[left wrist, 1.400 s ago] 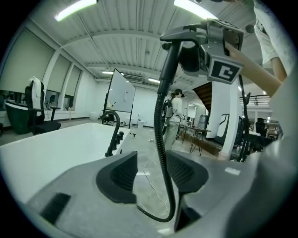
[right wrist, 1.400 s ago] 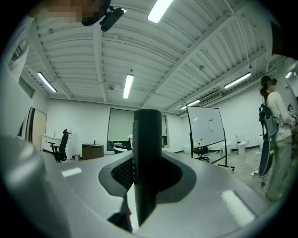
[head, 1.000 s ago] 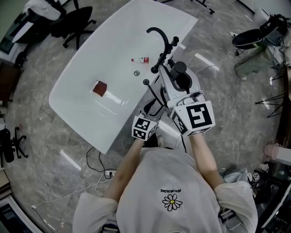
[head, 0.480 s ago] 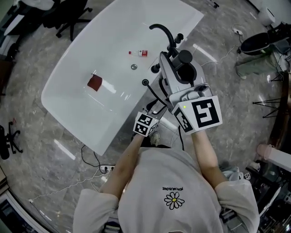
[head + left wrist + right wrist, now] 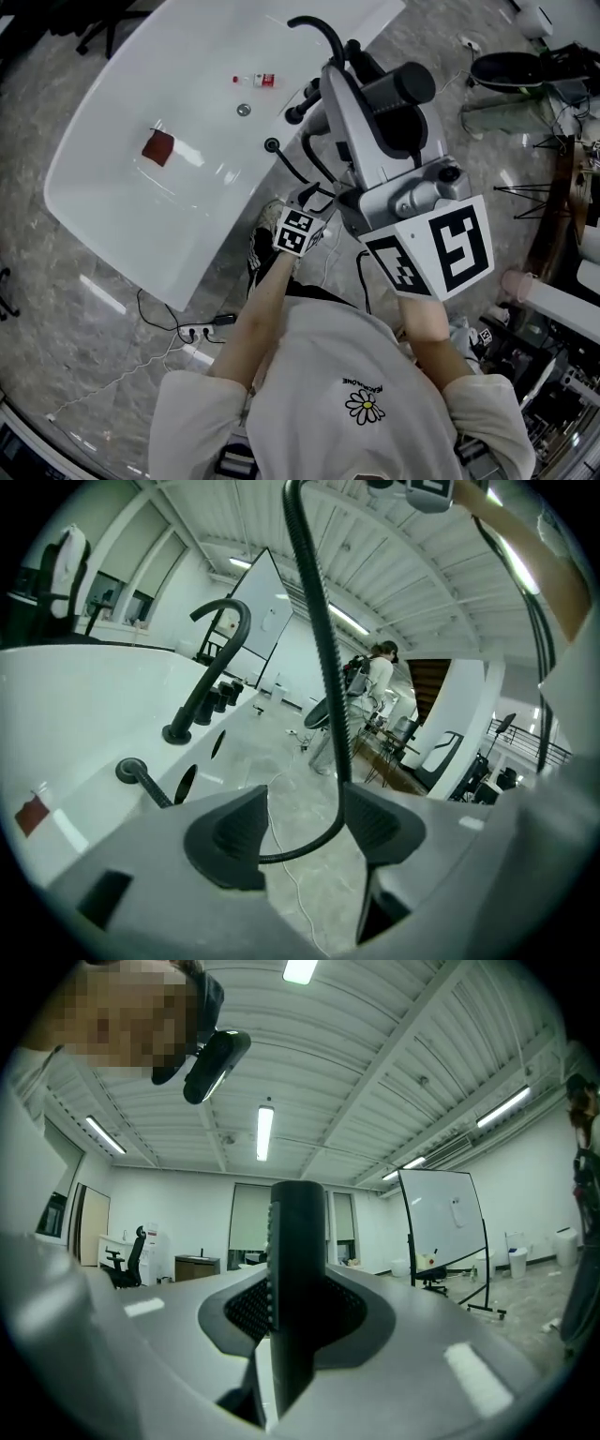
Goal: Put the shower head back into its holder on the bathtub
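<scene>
In the right gripper (image 5: 295, 1321), shower head (image 5: 298, 1241)

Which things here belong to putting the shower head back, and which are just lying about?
Job: shower head gripped in the right tool, its hose, bathtub, black hose fitting on the rim.
Lying about: small bottle and red object in the bathtub, power strip on the floor.
</scene>
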